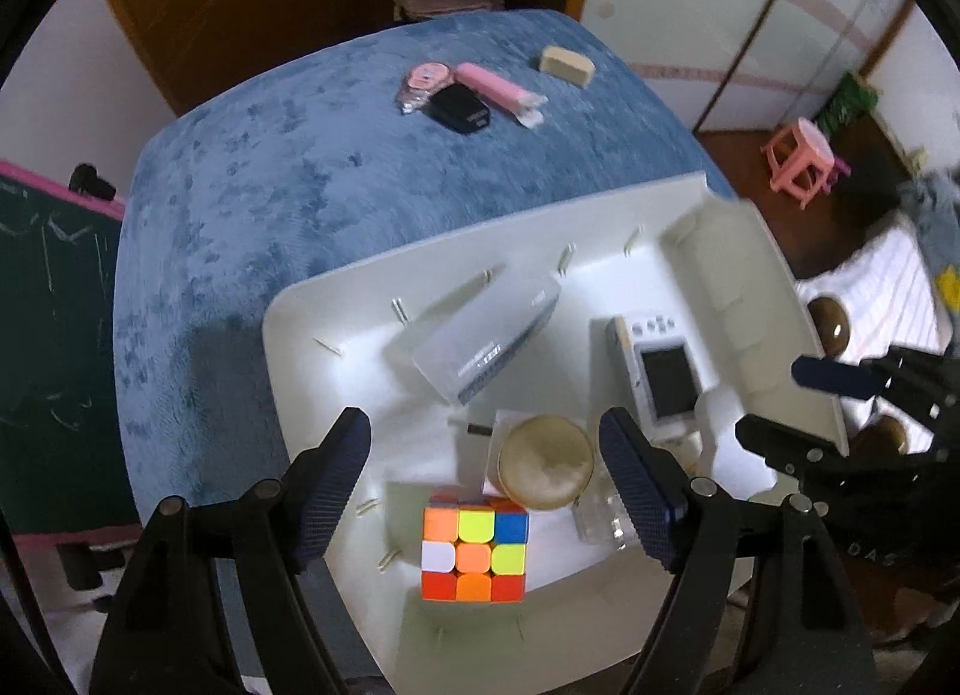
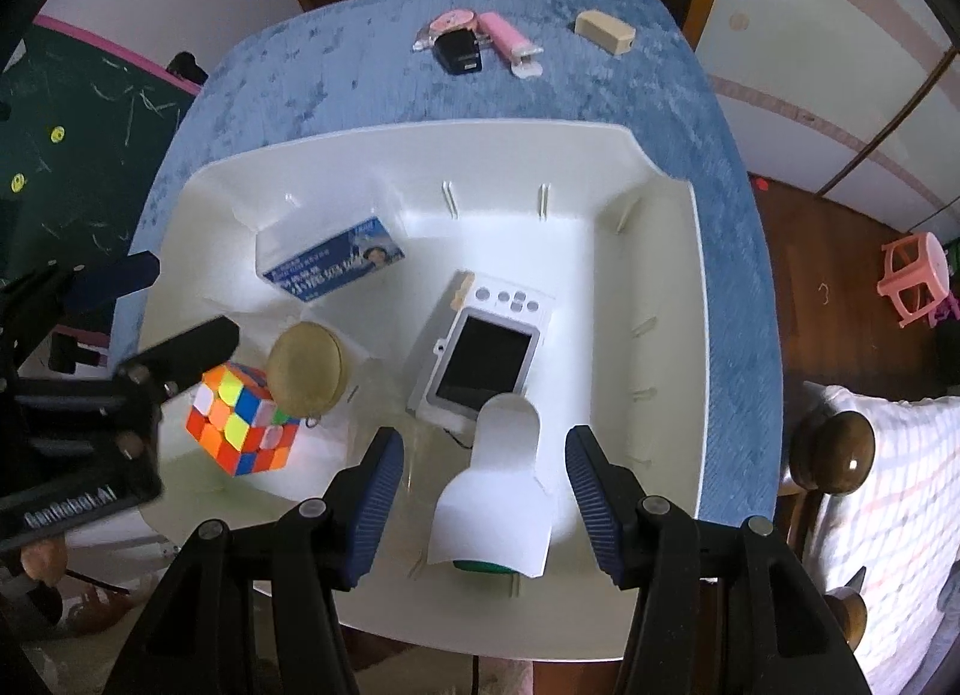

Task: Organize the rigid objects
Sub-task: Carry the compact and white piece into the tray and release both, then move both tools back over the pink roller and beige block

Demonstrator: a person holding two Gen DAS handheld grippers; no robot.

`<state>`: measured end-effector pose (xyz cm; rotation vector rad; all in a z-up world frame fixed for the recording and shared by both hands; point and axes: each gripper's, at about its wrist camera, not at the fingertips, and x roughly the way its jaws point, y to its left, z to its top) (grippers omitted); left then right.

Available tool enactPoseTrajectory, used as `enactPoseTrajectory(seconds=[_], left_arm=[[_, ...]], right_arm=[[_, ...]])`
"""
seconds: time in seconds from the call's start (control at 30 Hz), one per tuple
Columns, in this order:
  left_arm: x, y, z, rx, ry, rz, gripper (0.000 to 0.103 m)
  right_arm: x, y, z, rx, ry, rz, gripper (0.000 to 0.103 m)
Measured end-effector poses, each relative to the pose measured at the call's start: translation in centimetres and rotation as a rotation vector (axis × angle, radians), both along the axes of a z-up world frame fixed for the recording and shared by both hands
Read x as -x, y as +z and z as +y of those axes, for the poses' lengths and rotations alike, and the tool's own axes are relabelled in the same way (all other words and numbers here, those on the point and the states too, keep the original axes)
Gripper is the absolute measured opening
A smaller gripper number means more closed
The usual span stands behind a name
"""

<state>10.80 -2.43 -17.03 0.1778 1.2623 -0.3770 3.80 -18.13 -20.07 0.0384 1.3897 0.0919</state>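
A white bin (image 2: 648,203) sits on a mottled blue plush counter (image 2: 360,65). Inside it, the Rubik's cube (image 2: 240,425) shows orange, yellow, blue, white and red squares; at its one o'clock lies a tan round disc (image 2: 306,365). The digital camera (image 2: 486,347) is white with a dark screen. The card box (image 2: 336,263) is blue with white print. Each hand-held gripper (image 2: 480,485) is black with dark blue ribbed pads (image 2: 378,491).

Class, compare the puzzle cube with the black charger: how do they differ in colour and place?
The puzzle cube is multicoloured; the black charger is plain black. The cube sits inside the white bin; the charger lies outside it on the blue cloth, by pink items. Both are small, rigid and ungripped.
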Motion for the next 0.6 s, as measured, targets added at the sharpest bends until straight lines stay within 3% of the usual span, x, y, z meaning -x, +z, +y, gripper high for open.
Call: enactPoseTrajectory(seconds=[0.27,0.6], left_arm=[[-3.5,2.8,-0.2,0.024,0.055,-0.014,0.081],[-10.9,7.5,-3.5,0.052,0.091,-0.047,0.081]], right_arm=[[-2.5,2.9,-1.6,-0.030,-0.013,-0.054,0.057],[-9.7,8.4,-4.7,-0.035,-0.002,-0.147,0.057]])
